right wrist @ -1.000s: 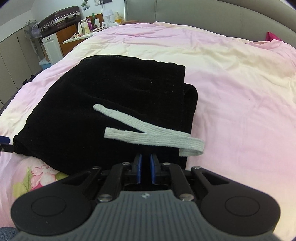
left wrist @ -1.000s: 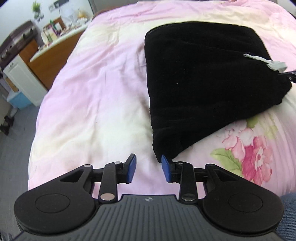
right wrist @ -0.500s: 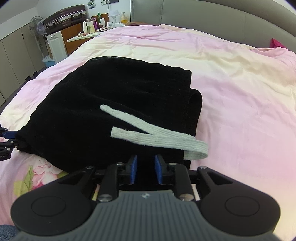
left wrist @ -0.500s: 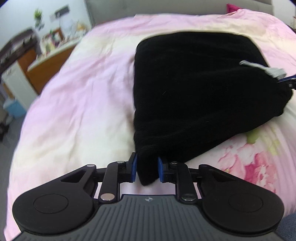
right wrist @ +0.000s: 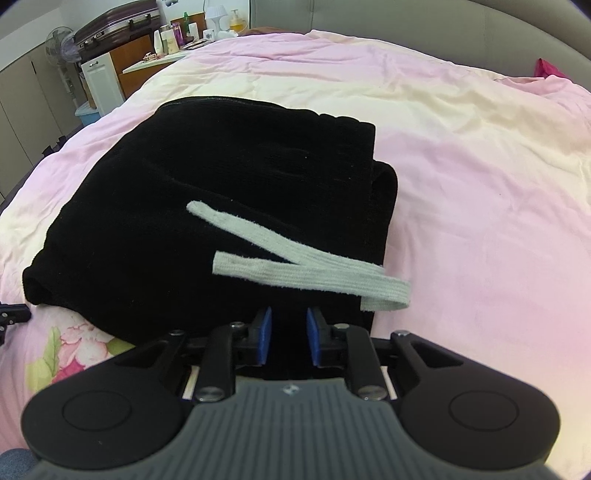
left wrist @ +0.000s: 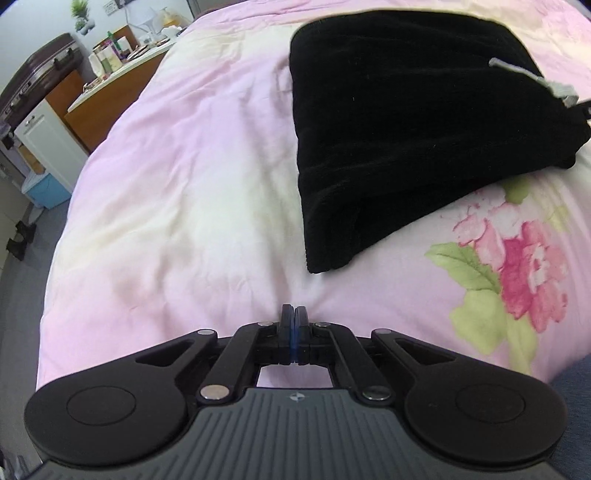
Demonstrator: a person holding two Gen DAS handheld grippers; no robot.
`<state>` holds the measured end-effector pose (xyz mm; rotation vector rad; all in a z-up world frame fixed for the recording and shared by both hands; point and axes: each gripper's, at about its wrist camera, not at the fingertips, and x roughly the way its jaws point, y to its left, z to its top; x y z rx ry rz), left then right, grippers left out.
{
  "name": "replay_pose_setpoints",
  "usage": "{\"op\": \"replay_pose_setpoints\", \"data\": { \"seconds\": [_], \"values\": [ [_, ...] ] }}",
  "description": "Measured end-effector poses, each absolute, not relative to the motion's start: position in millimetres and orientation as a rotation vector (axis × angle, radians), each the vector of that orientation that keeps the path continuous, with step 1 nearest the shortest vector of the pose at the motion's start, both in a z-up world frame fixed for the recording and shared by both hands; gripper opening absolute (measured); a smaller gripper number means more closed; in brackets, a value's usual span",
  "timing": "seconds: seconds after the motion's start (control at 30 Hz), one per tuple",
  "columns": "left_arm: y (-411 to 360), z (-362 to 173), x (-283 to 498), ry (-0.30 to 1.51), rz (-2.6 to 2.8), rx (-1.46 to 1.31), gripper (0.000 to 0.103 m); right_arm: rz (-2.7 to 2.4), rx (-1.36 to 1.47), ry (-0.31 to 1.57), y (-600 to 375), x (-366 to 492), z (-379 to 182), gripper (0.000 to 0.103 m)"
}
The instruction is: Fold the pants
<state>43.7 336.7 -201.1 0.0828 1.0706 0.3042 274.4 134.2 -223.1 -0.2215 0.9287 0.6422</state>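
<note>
Pink and cream bedding, a soft quilt with a printed pink flower (left wrist: 524,273) near its front edge, covers the wide bed (left wrist: 177,177) that fills both views. On this quilt lie the black folded pants of a thick ribbed fabric (left wrist: 399,122), gathered into a compact bundle. From the right wrist view, a flat pale grey drawstring (right wrist: 295,266) lies across the top of the bundle, and its looped end hangs a little past the right edge of the fabric.

The left gripper (left wrist: 294,325) has its two blue pads pressed together with nothing between them. It is over bare quilt, near the closest corner of the pants but apart from it. The right gripper (right wrist: 288,334) has its blue pads a narrow gap apart, and the black fabric of the near edge fills the space between them; I cannot tell if the pads touch the cloth.

Behind the bed on the left side stands a wooden brown cabinet (left wrist: 107,107) with small bottles and jars on top, a white cupboard (left wrist: 48,147), and a dark suitcase (right wrist: 118,22) above them. A light blue box (left wrist: 46,188) is on the floor beside the white cupboard. A grey padded headboard (right wrist: 424,26) runs along the far side of the bed.
</note>
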Motion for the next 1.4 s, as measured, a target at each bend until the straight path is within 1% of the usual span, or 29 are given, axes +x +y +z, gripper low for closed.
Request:
{"op": "replay_pose_setpoints", "data": {
  "seconds": [0.07,0.13,0.17,0.23,0.27,0.3,0.33,0.37,0.43,0.47,0.5,0.53,0.6,0.63,0.73,0.97,1.17,1.4],
  "values": [
    [336,-180,37,1.037,0.321,0.077,0.004,0.645,-0.232,0.9,130,265,-210,0.023],
    [333,-154,36,0.987,0.342,0.083,0.017,0.638,-0.222,0.867,121,255,-195,0.039],
    [331,-139,35,0.955,0.345,0.089,0.02,0.641,-0.211,0.841,115,249,-185,0.042],
    [321,-107,34,0.89,0.349,0.107,0.035,0.639,-0.196,0.789,104,236,-161,0.054],
    [316,-91,33,0.857,0.359,0.116,0.039,0.635,-0.188,0.765,98,230,-150,0.057],
    [309,-75,33,0.812,0.368,0.122,0.048,0.631,-0.177,0.74,91,223,-137,0.065],
    [303,-59,31,0.766,0.37,0.126,0.059,0.627,-0.165,0.72,85,217,-126,0.07],
    [295,-45,28,0.719,0.37,0.129,0.064,0.624,-0.145,0.697,78,209,-113,0.072],
    [279,-19,22,0.638,0.369,0.137,0.079,0.609,-0.117,0.652,65,191,-89,0.082],
    [269,-8,19,0.602,0.365,0.143,0.081,0.602,-0.112,0.628,60,182,-78,0.086],
    [260,1,16,0.571,0.365,0.151,0.087,0.591,-0.11,0.6,54,171,-66,0.091],
    [250,10,12,0.549,0.374,0.162,0.091,0.586,-0.107,0.569,49,160,-55,0.092],
    [234,19,9,0.512,0.399,0.176,0.091,0.587,-0.08,0.516,35,139,-33,0.094],
    [227,23,7,0.496,0.404,0.179,0.091,0.585,-0.056,0.494,29,128,-25,0.098],
    [206,31,-8,0.472,0.397,0.159,0.092,0.548,-0.001,0.435,12,92,-1,0.098],
    [179,29,-43,0.429,0.44,0.062,0.092,0.465,-0.074,0.311,-11,14,18,0.098],
    [165,3,-58,0.494,0.41,0.012,0.092,0.498,-0.032,0.312,-22,-25,1,0.098],
    [153,-31,-65,0.559,0.375,-0.034,0.092,0.475,-0.043,0.375,-14,-32,-36,0.098]
  ]
}}
